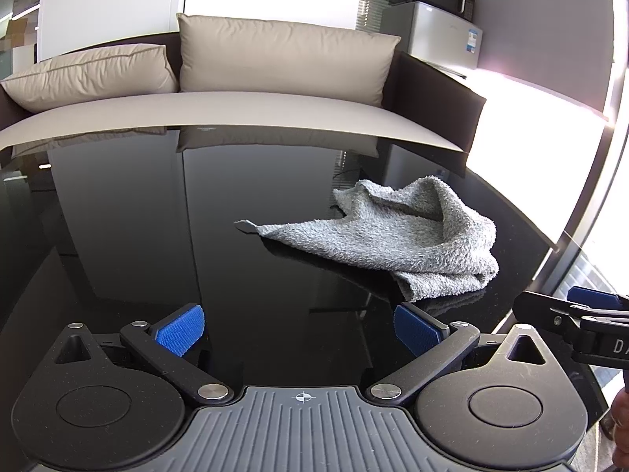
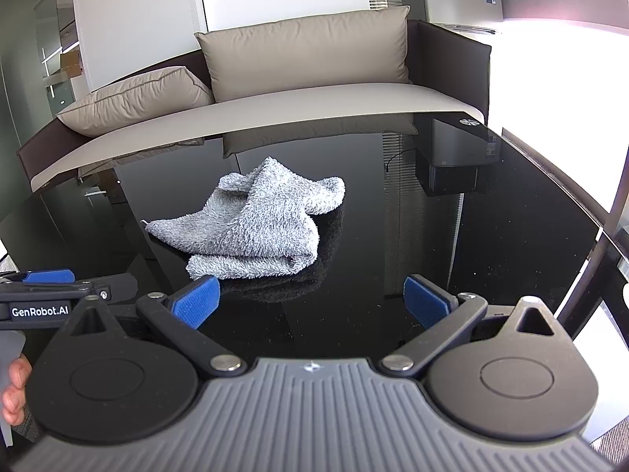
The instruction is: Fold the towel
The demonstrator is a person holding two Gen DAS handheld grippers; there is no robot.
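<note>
Two views. Left wrist: left hand-held gripper [image 1: 298, 332] spread wide, nothing between its blue pads, low over the black glossy counter [image 1: 157, 236]. Grey towel [image 1: 401, 236] lies crumpled ahead, right of centre.
Right wrist: right hand-held gripper [image 2: 312, 301] also wide and empty; its left pad sits just beside the towel's near edge. Beige sofa [image 2: 298, 90] behind counter.

black left gripper [image 1: 298, 332], black right gripper [image 2: 310, 301], blue ribbed pads [image 2: 196, 301], silver screws, white "genrobot.ai" lettering
</note>
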